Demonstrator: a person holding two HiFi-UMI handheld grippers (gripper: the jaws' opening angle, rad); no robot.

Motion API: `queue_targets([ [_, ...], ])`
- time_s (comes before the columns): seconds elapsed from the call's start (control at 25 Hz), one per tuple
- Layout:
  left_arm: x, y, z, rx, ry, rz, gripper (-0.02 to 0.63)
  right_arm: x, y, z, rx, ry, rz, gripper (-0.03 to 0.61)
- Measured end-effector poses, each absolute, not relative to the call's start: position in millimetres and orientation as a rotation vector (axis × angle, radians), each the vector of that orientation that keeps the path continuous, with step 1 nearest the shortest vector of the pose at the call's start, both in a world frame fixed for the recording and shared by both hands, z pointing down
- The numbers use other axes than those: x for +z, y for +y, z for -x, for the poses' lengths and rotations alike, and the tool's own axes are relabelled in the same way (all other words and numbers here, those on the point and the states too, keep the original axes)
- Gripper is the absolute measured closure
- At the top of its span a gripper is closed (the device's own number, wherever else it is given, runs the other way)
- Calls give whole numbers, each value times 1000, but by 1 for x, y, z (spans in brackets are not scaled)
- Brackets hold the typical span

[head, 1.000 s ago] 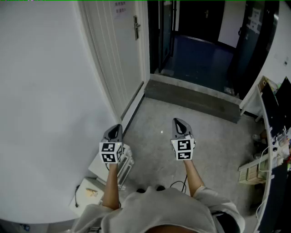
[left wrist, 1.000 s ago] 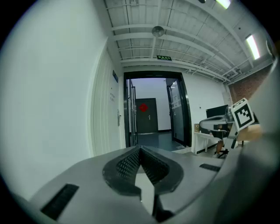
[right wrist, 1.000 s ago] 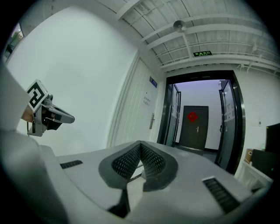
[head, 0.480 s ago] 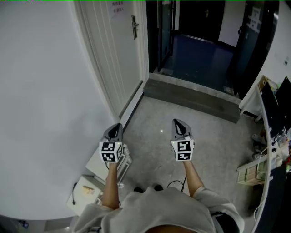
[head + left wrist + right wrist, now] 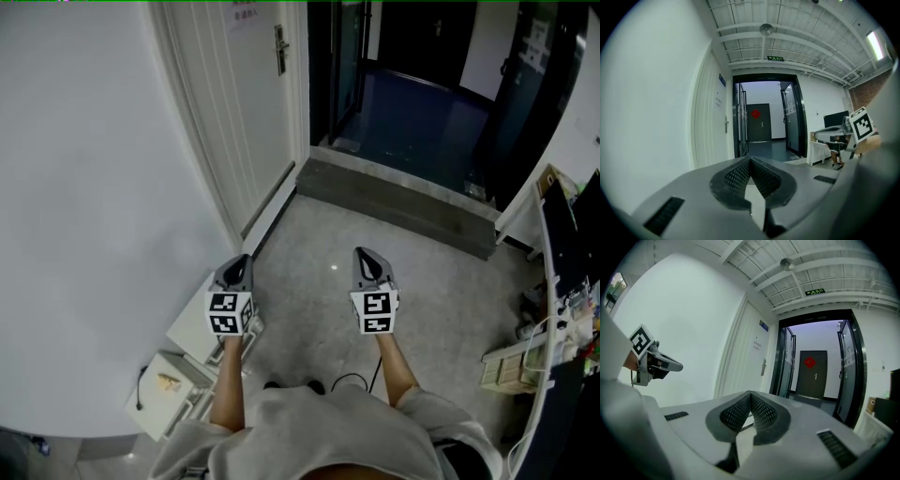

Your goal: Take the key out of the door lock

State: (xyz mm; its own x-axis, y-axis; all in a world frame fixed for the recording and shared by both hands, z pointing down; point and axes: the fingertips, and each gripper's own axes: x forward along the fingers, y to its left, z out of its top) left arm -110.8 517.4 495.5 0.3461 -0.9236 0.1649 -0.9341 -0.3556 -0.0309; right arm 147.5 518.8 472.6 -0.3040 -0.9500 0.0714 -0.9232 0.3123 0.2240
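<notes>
Door (image 5: pixel 248 103) smooth, matt; handle (image 5: pixel 279 52) metal; floor (image 5: pixel 319 234) speckled, rough; left gripper (image 5: pixel 751 159) matt plastic, pads (image 5: pixel 738 176) cross-hatched.

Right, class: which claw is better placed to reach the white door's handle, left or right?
Left, probably. The door stands ahead on the left, and the left claw is on that side; the right claw is farther across. Both are shut, empty and far from the handle.

At the upper middle of the head view the door lock (image 5: pixel 279 50) is too small to show any key — the notice (image 5: pixel 246 11) above it is cut by the top edge, its print unreadable
</notes>
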Motion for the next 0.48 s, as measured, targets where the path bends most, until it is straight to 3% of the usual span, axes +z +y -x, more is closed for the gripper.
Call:
queue_targets([
  [0.48,512,479,107,247,-1757,-2482,595,485,477,-144,-199,-2411,-1669,554],
])
